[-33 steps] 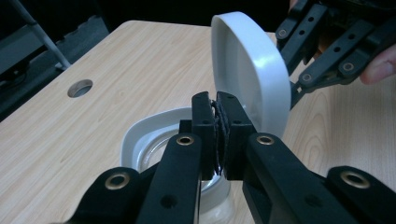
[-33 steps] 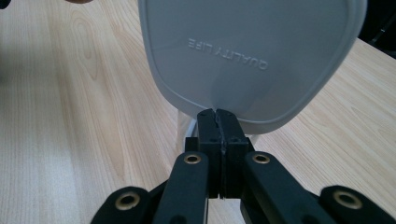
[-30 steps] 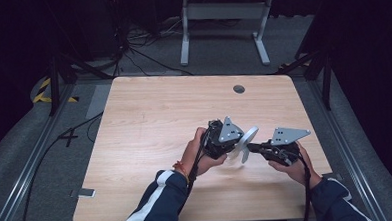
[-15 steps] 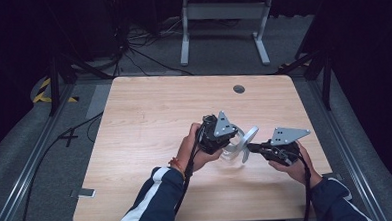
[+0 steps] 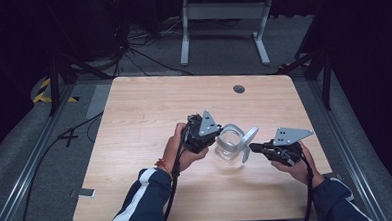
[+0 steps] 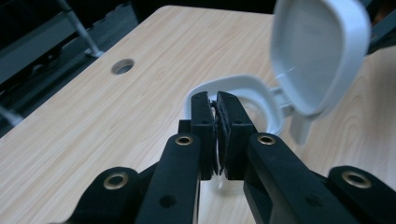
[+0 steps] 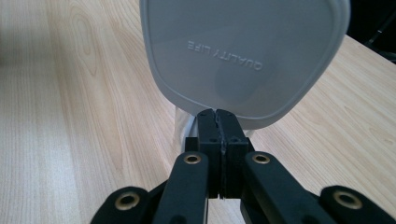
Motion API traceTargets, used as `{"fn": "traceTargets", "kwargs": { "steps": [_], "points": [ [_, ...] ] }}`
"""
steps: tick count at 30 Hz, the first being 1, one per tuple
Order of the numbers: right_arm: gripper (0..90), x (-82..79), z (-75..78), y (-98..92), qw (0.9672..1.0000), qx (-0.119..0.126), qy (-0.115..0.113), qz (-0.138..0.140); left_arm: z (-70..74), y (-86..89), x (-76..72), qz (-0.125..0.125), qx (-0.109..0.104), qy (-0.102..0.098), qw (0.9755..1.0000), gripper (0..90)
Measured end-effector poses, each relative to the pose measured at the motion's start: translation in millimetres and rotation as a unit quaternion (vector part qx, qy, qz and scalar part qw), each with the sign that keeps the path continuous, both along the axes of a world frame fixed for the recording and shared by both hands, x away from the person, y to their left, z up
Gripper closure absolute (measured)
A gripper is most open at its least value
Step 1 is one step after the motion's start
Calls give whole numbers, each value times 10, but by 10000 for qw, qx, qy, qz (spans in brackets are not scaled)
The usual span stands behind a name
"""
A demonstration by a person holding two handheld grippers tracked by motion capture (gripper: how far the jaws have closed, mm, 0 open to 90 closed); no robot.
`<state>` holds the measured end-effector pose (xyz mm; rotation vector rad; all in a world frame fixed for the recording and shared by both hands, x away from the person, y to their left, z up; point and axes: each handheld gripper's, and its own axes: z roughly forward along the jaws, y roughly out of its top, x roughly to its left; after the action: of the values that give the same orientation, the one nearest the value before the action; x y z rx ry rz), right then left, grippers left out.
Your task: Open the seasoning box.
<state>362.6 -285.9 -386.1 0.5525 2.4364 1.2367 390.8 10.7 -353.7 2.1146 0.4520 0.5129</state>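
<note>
Since the earlier frame, your left gripper (image 5: 211,140) has shifted slightly up the table with the jar (image 5: 229,148). Its jaws are pinched shut on the jar's white rim (image 6: 243,86). The clear jar stands near the table's (image 5: 149,107) front edge; contents cannot be told. Your right gripper (image 5: 254,148), held level, is clamped on the raised, hinged lid (image 7: 243,51).

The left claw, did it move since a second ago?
Yes. In the high view the left claw has slid a little left and up the picture, toward the table's round hole.
</note>
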Motion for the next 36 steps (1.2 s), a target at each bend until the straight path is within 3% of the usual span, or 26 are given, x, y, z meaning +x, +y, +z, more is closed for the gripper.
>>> {"fn": "traceTargets", "kwargs": {
  "steps": [9, 17, 24, 36],
  "points": [
    [900, -24, 54, -62, 9999, -10, -107, -29, -108, 434, -47, 430, 208, 70, 9988, 845],
    [900, -89, 89, -125, 9997, -163, -151, -105, -170, 810, -95, 809, 368, 179, 9959, 832],
    [900, -161, 72, -233, 9992, -307, -162, -209, -278, 1152, -163, 1154, 470, 311, 9917, 827],
    [899, -238, -48, -502, 9978, -489, -79, -446, -546, 1477, -264, 1497, 612, 525, 9854, 816]
  ]
}}
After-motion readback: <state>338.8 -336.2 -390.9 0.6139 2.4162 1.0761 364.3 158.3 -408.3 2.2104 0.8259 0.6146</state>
